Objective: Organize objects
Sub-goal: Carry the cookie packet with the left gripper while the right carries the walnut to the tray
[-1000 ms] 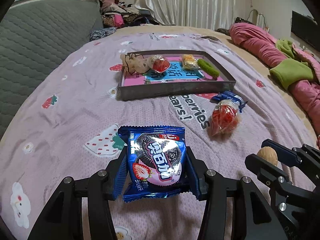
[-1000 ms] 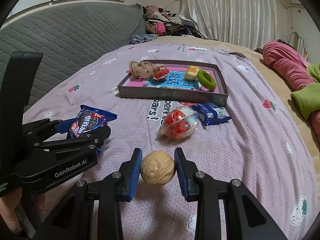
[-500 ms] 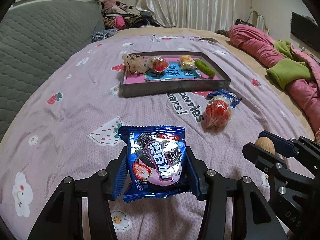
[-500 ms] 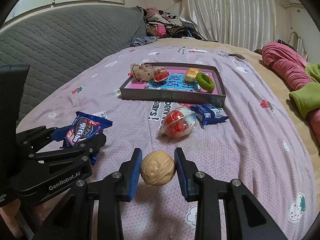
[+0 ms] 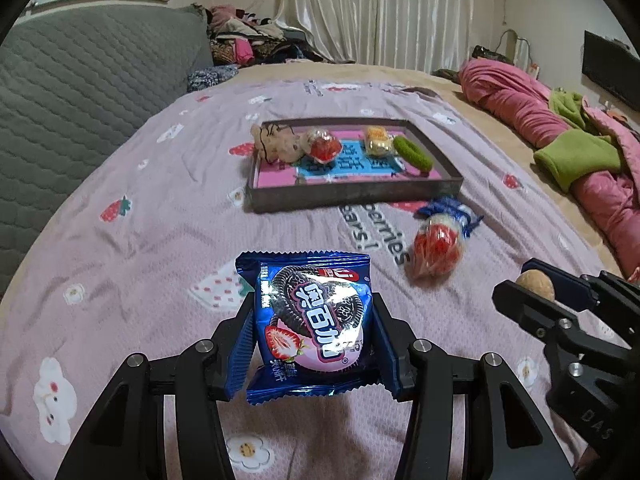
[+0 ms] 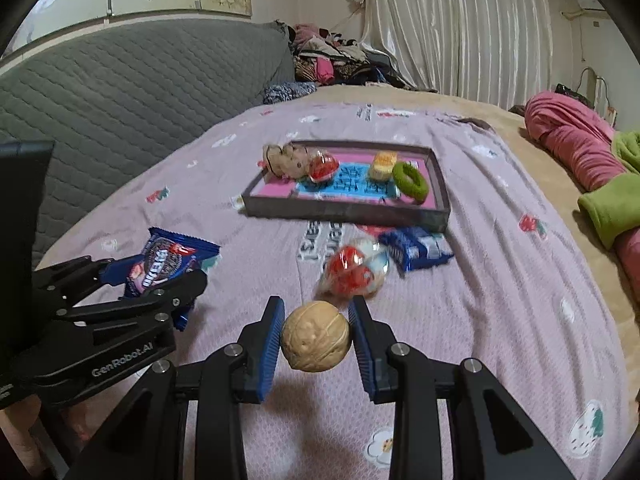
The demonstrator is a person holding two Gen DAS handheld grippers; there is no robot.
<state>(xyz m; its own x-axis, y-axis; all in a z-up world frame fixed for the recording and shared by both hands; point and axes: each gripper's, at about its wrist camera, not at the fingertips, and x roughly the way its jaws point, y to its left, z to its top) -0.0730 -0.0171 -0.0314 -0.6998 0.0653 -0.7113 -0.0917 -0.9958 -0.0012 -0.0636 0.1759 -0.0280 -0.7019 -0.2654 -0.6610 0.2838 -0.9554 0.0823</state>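
Left tongs (image 5: 314,320) grip one cookie packet (image 5: 310,322), right tongs (image 6: 316,332) one walnut (image 6: 315,336); tray (image 5: 352,196) holds four items.

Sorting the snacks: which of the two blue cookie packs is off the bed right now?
The cookie pack clamped in the left claw; the other pack lies on the sheet beside the tray.

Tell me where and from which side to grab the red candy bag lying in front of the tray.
Both grippers are full now: left gripper on the cookie pack, right gripper on the walnut. Once one is free, come from above and pinch the red candy bag across its round, bulging middle. It lies loose on the bedspread, apart from the tray, so its sides look open; the blue pack crowds its far right.
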